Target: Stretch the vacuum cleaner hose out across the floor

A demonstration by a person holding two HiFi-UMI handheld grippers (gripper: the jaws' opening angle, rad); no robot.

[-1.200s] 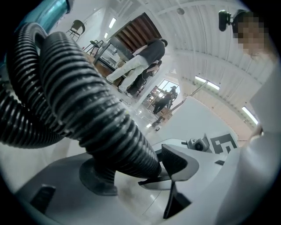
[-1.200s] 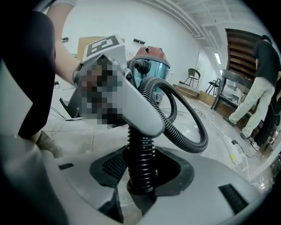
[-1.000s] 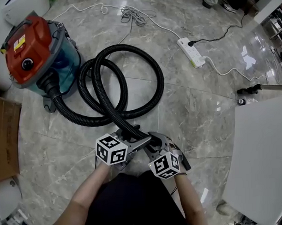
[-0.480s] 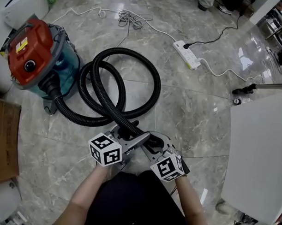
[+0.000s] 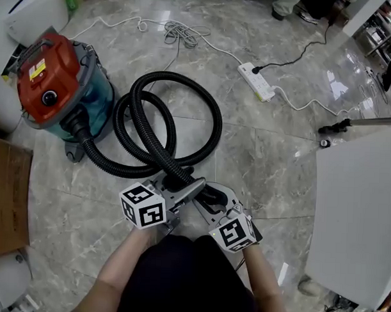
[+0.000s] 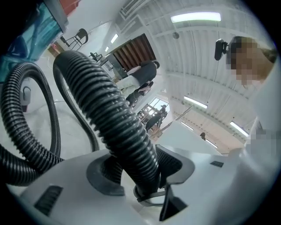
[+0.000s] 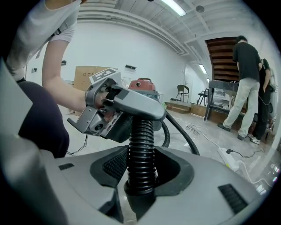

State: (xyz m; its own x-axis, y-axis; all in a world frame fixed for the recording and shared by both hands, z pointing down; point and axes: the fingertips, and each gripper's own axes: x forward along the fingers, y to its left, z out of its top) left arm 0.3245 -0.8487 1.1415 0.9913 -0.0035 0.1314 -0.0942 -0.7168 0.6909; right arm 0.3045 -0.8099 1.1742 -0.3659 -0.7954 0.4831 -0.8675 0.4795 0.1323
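A red and teal vacuum cleaner (image 5: 57, 90) stands at the upper left. Its black ribbed hose (image 5: 174, 122) lies in loops on the marble floor and runs down to my grippers. My left gripper (image 5: 185, 184) has just been closing its jaws, and they press on the hose (image 6: 105, 110) near its free end. The right gripper (image 5: 210, 193) is shut on the same hose (image 7: 141, 145) just beside it, close to the end cuff. In the right gripper view the left gripper (image 7: 118, 105) sits right above the right gripper (image 7: 141, 169).
A white power strip (image 5: 254, 80) with cables lies on the floor beyond the loops, near a bundled white cord (image 5: 181, 27). A cardboard box (image 5: 5, 197) is at the left, a white panel (image 5: 360, 215) at the right, a thin wand (image 5: 357, 122) above it.
Both grippers have risen a little, carrying the hose end off the floor. The left jaws have closed in on the hose. The loops lie much as before.
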